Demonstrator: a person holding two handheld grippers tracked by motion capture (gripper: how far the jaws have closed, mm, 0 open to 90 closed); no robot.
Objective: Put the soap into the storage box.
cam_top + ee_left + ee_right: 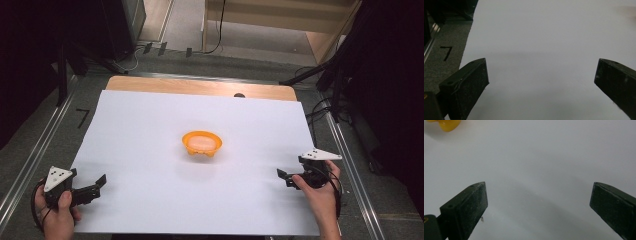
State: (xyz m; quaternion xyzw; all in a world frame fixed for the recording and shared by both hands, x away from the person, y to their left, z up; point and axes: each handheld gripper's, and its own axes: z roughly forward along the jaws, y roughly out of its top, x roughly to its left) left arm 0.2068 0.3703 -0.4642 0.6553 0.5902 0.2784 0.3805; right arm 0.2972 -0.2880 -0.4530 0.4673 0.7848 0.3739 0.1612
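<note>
While both tongs gape, orange bowl point(202, 143) between, white sheet point(150, 130)

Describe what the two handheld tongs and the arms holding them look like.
Both the left tongs and the right tongs are black, each with two blocky, wedge-shaped jaws and a grey three-cornered plate with dark dots on top. A black cable trails from each. The forearms are bare, with no sleeves in view.

we note a white sheet point(150, 150) covering a wooden tabletop point(200, 86). grey carpet point(30, 150) borders it, with black cables point(218, 30) beyond.
</note>
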